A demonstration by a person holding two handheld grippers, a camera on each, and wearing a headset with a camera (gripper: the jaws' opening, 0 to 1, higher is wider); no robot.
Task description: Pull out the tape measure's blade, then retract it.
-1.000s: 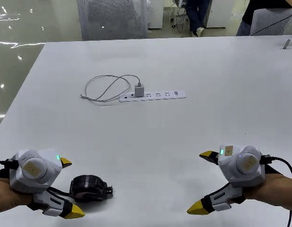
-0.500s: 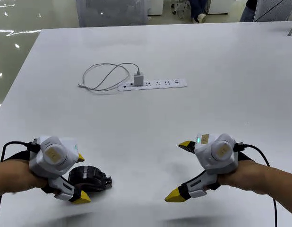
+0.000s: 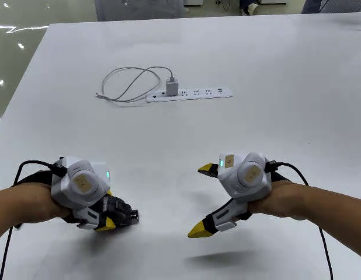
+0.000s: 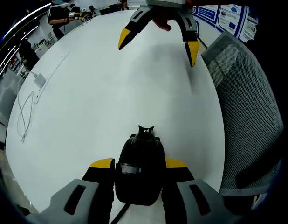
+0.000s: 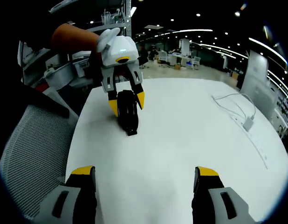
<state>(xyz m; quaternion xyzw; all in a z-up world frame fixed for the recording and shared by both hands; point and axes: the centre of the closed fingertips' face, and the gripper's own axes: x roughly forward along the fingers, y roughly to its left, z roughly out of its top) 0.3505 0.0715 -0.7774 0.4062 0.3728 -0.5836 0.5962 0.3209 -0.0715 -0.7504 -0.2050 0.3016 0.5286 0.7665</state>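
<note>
Near-left on the white bench (image 3: pixel 227 52): black tape measure (image 4: pixel 140 154), lying flat, clasped between the jaws of the left hand-held gripper (image 4: pixel 139 163). Right hand-held gripper (image 3: pixel 202 199): jaws wide, well apart from it.

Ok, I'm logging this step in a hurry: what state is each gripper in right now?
Left gripper: closed on the tape measure.
Right gripper: open, holding nothing.

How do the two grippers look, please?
Left gripper and right gripper alike: white-grey round bodies, tan sticker on top, small green light, grey and black jaws with yellow tips, black cable behind each. Forearms without sleeves.
</note>
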